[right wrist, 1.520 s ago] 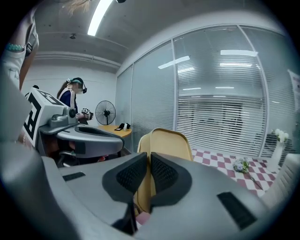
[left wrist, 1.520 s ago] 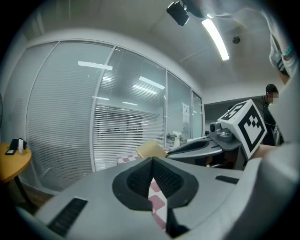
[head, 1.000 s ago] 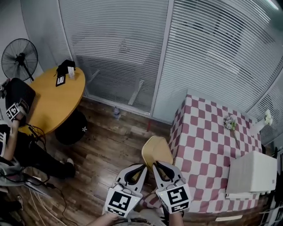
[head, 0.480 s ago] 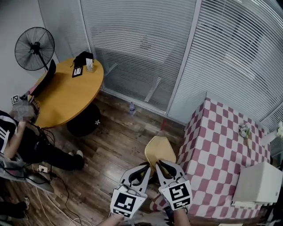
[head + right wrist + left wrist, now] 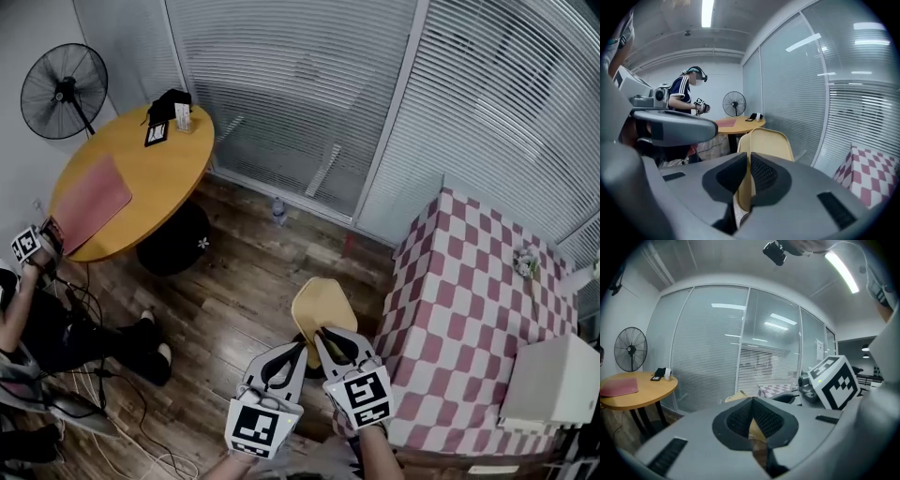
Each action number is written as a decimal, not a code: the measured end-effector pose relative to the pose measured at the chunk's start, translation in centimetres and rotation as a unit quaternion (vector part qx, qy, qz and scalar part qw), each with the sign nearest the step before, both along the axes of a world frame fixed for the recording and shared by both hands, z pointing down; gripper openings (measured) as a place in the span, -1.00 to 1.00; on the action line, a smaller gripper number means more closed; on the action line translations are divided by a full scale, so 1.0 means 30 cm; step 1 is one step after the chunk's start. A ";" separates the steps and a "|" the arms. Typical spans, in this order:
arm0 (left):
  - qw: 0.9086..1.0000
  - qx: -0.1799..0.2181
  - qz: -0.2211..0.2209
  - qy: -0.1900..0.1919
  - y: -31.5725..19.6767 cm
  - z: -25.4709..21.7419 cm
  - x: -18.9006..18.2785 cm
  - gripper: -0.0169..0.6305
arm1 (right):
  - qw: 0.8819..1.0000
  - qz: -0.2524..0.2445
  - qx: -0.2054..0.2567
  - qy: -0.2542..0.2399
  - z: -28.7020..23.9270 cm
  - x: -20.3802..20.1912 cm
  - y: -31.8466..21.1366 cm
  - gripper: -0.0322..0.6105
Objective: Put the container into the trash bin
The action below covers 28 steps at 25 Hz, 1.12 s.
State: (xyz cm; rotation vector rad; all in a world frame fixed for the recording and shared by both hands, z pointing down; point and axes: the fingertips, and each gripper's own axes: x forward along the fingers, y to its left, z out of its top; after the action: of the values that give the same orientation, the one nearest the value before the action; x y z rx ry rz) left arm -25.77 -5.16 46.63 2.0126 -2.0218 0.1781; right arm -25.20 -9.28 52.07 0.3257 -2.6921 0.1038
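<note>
A pale yellow container point(image 5: 319, 305) with its lid open hangs over the wooden floor, low in the middle of the head view. My left gripper point(image 5: 301, 350) is shut on its left edge and my right gripper point(image 5: 322, 335) on its right edge. In the left gripper view the jaws point(image 5: 751, 417) pinch a thin tan edge, and a bit of the container point(image 5: 736, 397) shows above them. The right gripper point(image 5: 748, 174) clamps a wall of the container point(image 5: 768, 143), which rises upright beyond the jaws.
A red-and-white checked table point(image 5: 469, 300) stands close on the right, with a white box point(image 5: 553, 380) on it. A round wooden table point(image 5: 141, 178), a fan point(image 5: 63, 92) and a seated person point(image 5: 37, 328) are at the left. Cables lie on the floor. Blinds cover the glass wall behind.
Both grippers have come down and a little left with the container still held between them. The head view has swung, so the round table and the fan sit differently in the frame.
</note>
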 end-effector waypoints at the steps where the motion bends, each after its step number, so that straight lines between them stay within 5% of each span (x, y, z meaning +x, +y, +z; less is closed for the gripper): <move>1: 1.000 -0.002 0.001 -0.003 0.001 0.014 -0.007 -0.94 | 1.000 0.002 -0.010 0.002 0.035 -0.010 0.000 -0.84; 15: 0.995 -0.057 0.087 0.009 -0.020 0.291 -0.030 -0.94 | 0.988 0.059 -0.092 0.113 0.783 -0.005 -0.024 -0.85; 28: 0.986 -0.092 0.138 0.017 -0.023 0.508 -0.091 -0.94 | 0.945 0.104 -0.210 0.228 1.398 0.067 0.084 -0.85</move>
State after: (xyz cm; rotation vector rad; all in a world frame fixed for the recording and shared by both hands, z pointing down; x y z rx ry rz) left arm -28.50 -5.87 61.88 2.1515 -1.6320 0.3689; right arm -23.18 -6.76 94.02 0.4359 -2.1038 0.5817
